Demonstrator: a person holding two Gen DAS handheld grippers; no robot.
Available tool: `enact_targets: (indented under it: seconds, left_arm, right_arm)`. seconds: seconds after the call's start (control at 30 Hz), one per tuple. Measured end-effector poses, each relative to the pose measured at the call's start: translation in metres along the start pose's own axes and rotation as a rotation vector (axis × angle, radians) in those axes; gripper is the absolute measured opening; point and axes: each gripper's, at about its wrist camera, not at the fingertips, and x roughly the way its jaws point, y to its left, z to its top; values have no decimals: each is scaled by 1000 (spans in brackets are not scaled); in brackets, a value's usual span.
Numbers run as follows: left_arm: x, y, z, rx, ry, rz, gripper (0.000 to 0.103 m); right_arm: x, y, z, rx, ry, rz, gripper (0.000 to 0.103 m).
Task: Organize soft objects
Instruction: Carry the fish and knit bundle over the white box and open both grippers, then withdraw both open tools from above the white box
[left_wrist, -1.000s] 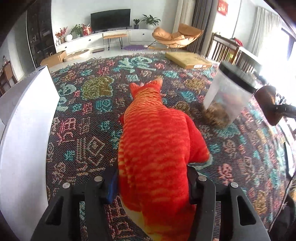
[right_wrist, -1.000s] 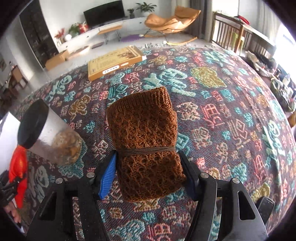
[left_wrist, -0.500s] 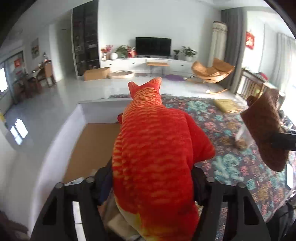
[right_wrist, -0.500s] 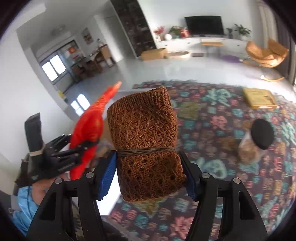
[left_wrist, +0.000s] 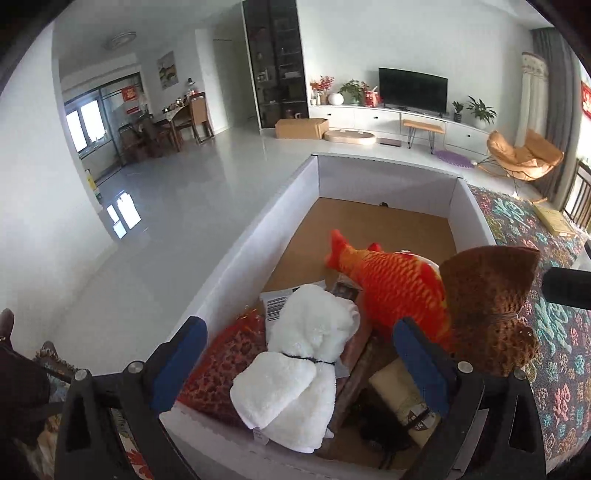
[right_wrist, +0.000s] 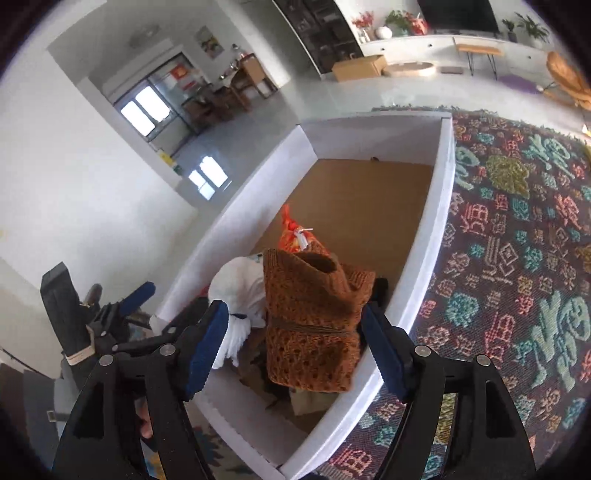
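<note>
Living rm, patterned rug beside white box (left_wrist: 236, 258). Both tools have just been opening: left tool (left_wrist: 295, 354) gaping over box, orange plush fish (left_wrist: 391, 284) lying inside; right tool (right_wrist: 295, 347) wide, brown knit bundle (right_wrist: 314, 325) sitting loose betw pads, in box.

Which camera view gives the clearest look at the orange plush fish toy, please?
The left wrist view: the orange plush fish toy shows nearly whole, tail to body, in the white cardboard box. In the right wrist view only its tail end shows, behind the brown knitted bundle.
</note>
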Motion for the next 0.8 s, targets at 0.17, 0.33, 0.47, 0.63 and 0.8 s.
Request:
enact_targets:
  seconds: [0.17, 0.33, 0.47, 0.63, 0.8]
  left_arm:
    - [-8, -7, -2, -25, 9, 95, 100]
    - [-12, -12, -3, -7, 68, 114, 100]
    - [-25, -19, -3, 0, 40, 107, 100]
    - [-39, -21, 0, -3, 12, 89, 100]
    - [-44, -22, 3, 7, 0, 96, 100]
  right_arm:
    - [-25, 0, -4, -81, -41, -108, 78]
    - [-34, 8, -18, -149, -35, -196, 78]
    - [-33, 20, -25, -194, -16, -240, 78]
    - [-34, 31, -31, -240, -2, -284, 78]
    - [-38, 34, -34, -255, -1, -297, 78]
